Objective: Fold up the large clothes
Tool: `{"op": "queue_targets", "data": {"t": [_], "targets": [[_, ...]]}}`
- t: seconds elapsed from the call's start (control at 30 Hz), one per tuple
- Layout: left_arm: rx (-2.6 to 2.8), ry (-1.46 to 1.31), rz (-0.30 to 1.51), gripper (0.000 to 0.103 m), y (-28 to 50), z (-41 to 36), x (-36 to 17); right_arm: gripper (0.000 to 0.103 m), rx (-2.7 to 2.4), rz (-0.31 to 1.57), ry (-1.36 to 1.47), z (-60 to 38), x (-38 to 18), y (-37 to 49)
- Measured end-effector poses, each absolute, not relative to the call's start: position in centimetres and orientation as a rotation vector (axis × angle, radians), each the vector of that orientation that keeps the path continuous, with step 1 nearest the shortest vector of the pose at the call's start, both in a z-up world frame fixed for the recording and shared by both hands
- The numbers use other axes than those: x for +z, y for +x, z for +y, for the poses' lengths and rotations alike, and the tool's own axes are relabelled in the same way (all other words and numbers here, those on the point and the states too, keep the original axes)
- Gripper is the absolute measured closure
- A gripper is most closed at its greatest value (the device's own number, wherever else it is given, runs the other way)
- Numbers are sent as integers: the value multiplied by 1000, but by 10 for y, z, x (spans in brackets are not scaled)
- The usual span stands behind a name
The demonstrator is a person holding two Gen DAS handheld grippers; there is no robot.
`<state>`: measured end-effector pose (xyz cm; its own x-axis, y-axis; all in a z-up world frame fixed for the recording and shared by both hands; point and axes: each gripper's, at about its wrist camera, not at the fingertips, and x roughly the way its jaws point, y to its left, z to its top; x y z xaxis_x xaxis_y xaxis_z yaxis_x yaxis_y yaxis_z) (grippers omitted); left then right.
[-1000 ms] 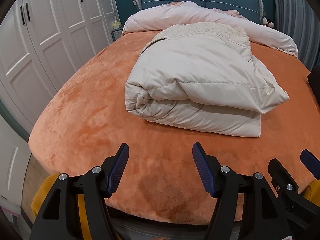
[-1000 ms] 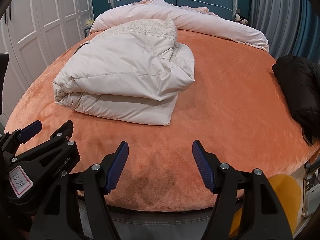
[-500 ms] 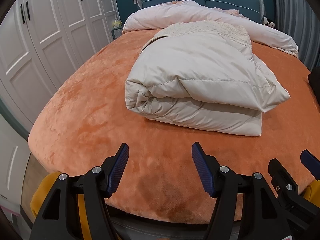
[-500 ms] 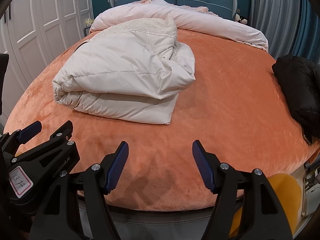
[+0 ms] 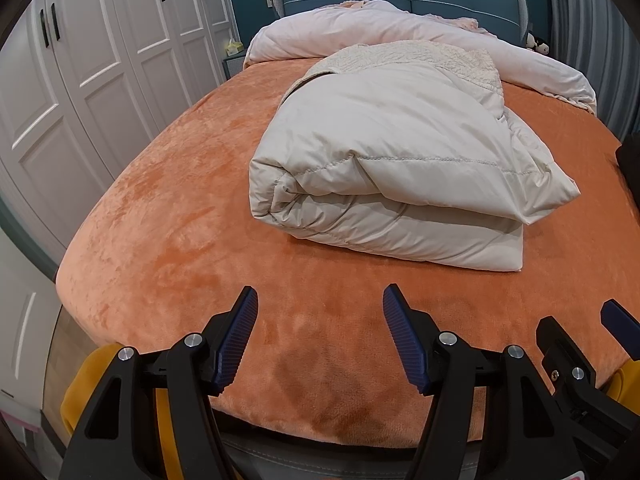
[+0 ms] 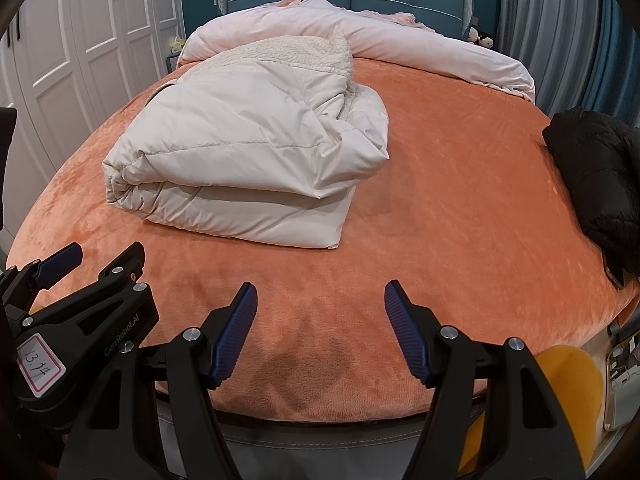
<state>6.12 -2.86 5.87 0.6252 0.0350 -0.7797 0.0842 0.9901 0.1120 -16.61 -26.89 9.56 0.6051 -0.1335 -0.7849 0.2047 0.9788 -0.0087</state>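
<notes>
Cream padded coat (image 5: 384, 168) lies folded mid-bed (image 5: 168, 216), unmoved over the last second; both the left hand-held gripper (image 5: 316, 336) and right hand-held gripper (image 6: 318, 334) hang released, slightly nearer, suggesting folding is done.

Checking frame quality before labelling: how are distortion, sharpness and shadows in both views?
Left wrist: strong fisheye bowing of the bed, black corner vignette, cream coat sharp. Right wrist: same bowing, black jacket lacks detail, soft shadow under the open right tool.
</notes>
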Motion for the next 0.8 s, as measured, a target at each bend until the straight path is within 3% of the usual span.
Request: {"op": "queue_targets", "data": {"t": [0.8], "targets": [[-31,146,891,41,63,-26,55,39,-207,910,84,-271,93,-168]]}}
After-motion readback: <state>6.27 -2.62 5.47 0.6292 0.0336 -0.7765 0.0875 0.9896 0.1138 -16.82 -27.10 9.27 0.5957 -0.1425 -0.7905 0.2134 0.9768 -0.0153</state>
